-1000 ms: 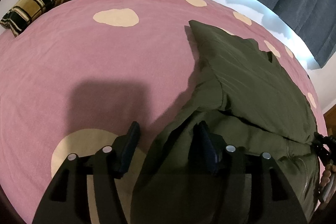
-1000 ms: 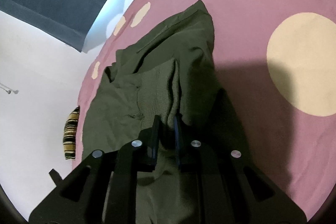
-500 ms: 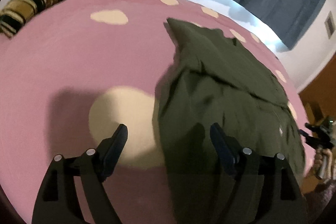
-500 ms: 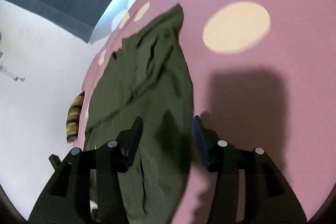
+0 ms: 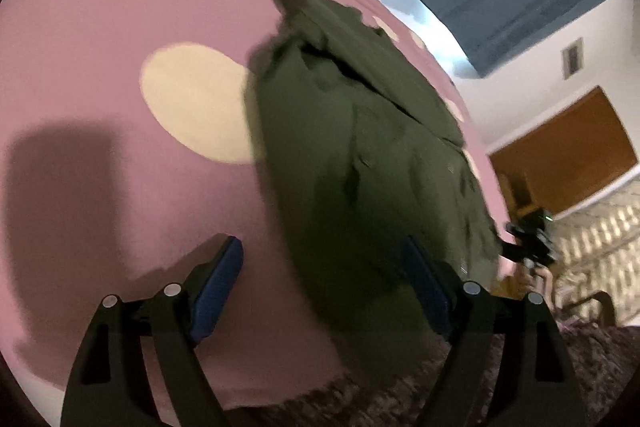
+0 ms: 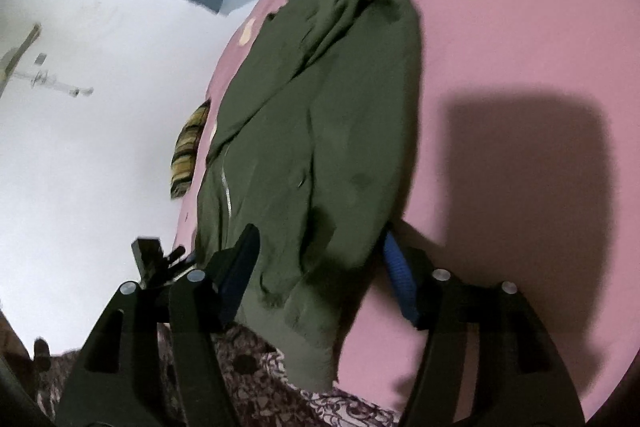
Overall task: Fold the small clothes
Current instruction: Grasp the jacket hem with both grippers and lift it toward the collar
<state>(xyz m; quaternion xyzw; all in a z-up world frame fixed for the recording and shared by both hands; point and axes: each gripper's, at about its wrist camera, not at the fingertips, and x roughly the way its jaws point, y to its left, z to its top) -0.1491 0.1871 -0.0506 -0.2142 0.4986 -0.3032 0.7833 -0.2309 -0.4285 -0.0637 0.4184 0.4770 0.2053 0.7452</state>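
Left wrist view: both grippers, left (image 5: 320,283) and right (image 6: 320,267), hang spread-fingered and empty over the folded olive-green cloth jacket (image 5: 360,147), apparently freeing it to settle.

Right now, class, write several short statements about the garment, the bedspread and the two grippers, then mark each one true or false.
1. The left gripper is open. True.
2. The right gripper is clamped on cloth. False: its jaws stand apart, nothing pinched between them.
3. The olive green jacket lies on a pink bedspread with cream spots. True.
4. The jacket is red. False: olive green.
5. A striped cushion shows in the right wrist view. True.
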